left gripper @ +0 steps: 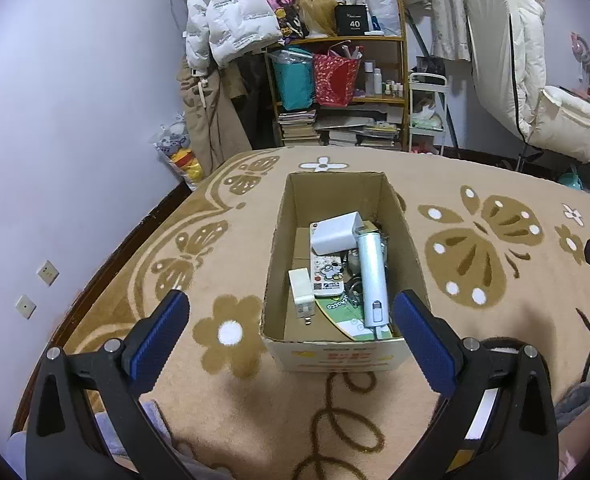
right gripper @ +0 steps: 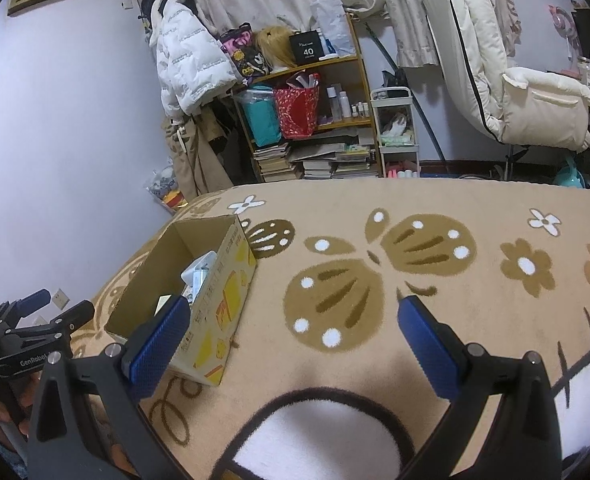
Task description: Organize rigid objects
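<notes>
An open cardboard box (left gripper: 279,236) sits on the patterned beige carpet, straight ahead in the left wrist view. Inside lie a white charger block (left gripper: 335,234), a white remote control (left gripper: 327,276), a small white plug adapter (left gripper: 301,290), a pale blue cylindrical device (left gripper: 372,276) and a green printed card (left gripper: 345,316). My left gripper (left gripper: 291,338) hovers open just before the box's near wall, nothing between its blue pads. In the right wrist view the same box (right gripper: 219,308) lies at the left. My right gripper (right gripper: 293,344) is open over bare carpet to the box's right.
A wooden shelf (left gripper: 403,80) with bags, bottles and stacked books stands beyond the carpet, beside hanging coats (left gripper: 223,20) and a white cart (left gripper: 427,112). A padded chair (right gripper: 535,108) sits at the right. The left gripper's body (right gripper: 27,332) shows at the right view's left edge.
</notes>
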A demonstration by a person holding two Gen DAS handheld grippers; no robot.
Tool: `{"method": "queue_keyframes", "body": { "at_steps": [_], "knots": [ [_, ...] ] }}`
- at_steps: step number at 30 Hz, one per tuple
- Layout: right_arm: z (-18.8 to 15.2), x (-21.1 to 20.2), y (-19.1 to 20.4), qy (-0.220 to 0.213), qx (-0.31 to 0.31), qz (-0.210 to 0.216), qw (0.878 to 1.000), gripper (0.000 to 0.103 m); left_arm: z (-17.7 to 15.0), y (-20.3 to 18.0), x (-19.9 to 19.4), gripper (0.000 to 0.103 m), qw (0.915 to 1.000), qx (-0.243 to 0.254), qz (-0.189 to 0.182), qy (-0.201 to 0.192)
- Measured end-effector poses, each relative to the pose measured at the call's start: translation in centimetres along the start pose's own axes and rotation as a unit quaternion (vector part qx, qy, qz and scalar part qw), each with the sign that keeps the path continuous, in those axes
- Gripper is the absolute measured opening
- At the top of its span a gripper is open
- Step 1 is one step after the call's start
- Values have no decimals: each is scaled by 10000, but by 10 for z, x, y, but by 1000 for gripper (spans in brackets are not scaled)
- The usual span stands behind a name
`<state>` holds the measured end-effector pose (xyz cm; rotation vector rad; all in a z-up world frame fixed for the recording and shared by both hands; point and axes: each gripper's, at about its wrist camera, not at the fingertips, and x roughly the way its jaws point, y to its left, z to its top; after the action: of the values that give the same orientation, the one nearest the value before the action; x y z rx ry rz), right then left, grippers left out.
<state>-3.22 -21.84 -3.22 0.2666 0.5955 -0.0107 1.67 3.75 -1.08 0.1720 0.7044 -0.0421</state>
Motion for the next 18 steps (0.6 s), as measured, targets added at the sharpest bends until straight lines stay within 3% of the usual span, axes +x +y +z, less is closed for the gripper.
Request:
{"method": "queue_keyframes", "body": {
  "at_steps": [18],
  "knots": [
    [-3, -1, -8, 78, -98, 53, 9999, 103, 1, -1, 1, 101, 10000, 34, 2, 29]
  ]
}}
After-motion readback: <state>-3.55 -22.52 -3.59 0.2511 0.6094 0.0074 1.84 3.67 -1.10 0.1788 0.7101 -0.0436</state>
